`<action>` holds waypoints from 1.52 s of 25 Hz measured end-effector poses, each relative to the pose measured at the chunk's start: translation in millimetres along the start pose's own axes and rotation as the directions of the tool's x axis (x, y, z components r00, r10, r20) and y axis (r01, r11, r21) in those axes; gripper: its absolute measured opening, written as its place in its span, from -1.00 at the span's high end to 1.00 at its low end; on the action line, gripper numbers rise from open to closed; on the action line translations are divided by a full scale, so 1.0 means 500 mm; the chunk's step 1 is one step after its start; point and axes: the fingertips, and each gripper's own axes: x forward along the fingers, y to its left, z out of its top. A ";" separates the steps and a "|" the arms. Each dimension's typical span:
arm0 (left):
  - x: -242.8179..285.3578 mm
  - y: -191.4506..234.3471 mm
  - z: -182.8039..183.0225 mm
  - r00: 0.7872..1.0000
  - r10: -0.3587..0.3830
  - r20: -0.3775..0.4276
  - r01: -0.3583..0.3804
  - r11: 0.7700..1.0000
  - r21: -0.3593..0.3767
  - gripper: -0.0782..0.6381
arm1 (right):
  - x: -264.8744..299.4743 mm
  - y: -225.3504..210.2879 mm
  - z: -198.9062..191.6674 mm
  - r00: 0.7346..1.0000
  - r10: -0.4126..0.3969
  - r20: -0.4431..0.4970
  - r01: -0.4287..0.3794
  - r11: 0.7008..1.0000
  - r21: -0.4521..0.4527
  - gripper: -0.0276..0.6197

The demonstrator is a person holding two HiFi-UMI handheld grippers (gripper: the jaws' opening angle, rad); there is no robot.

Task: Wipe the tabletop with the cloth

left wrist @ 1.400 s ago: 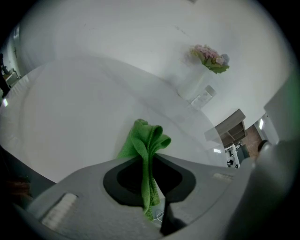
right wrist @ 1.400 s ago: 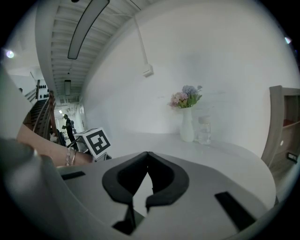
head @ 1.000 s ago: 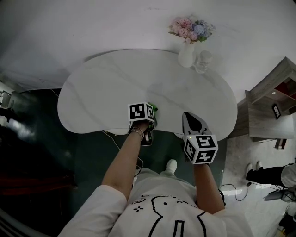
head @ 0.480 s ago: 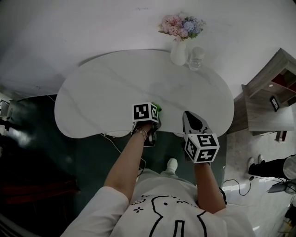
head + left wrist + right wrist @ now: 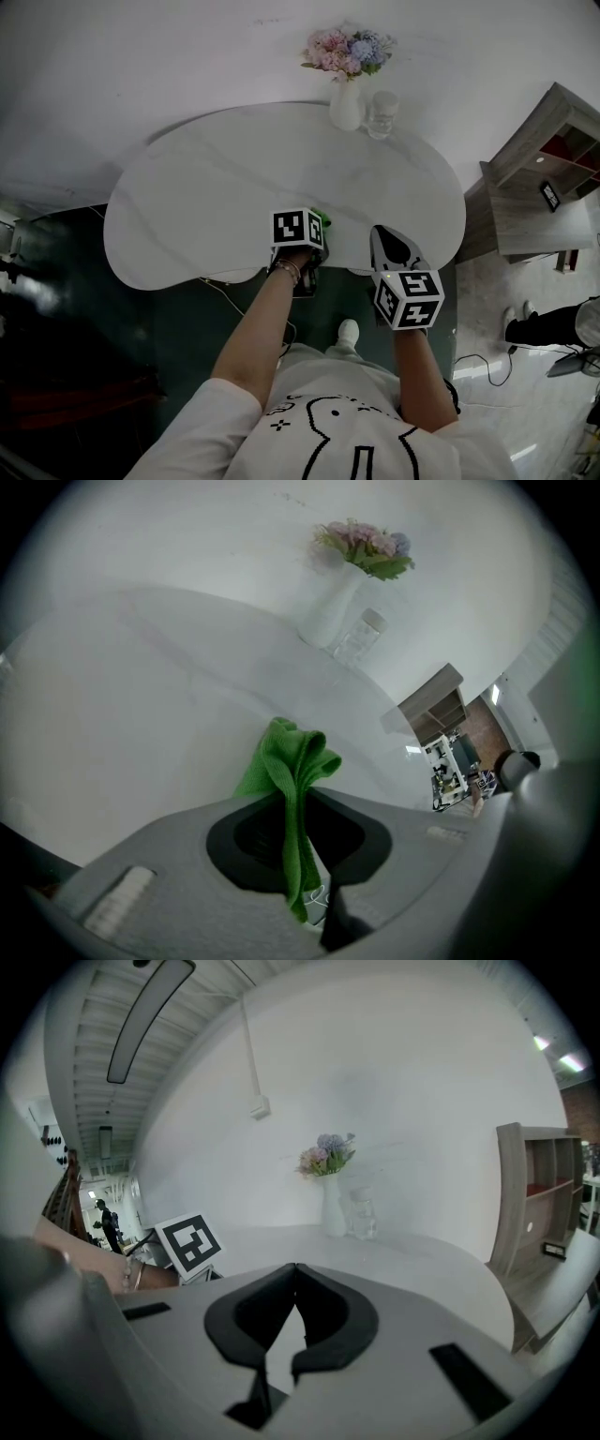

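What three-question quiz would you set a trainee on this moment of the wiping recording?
1. Which gripper holds the green cloth?
2. True or false: the right gripper has its jaws wide apart.
3. What stands beside the vase on the tabletop? A: glass jar; B: mug; C: book.
Key: 1, the left gripper; 2, false, they are together with nothing between them; 3, A.
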 end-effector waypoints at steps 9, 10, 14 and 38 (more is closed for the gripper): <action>0.021 -0.050 -0.006 0.999 -0.021 -0.025 0.022 0.998 0.052 0.63 | -0.036 -0.039 -0.010 0.998 -0.056 0.005 0.056 0.998 0.019 0.91; 0.023 -0.055 -0.006 0.999 -0.025 -0.029 0.026 0.998 0.057 0.63 | -0.039 -0.044 -0.012 0.998 -0.062 0.005 0.062 0.998 0.021 0.91; 0.032 -0.071 -0.006 0.999 -0.030 -0.038 0.033 0.996 0.081 0.63 | -0.049 -0.063 -0.024 0.996 -0.086 -0.001 0.086 0.996 0.031 0.91; 0.097 -0.225 -0.028 0.985 -0.119 -0.128 0.144 0.967 0.209 0.63 | -0.120 -0.176 -0.054 0.971 -0.238 -0.012 0.237 0.965 0.114 0.91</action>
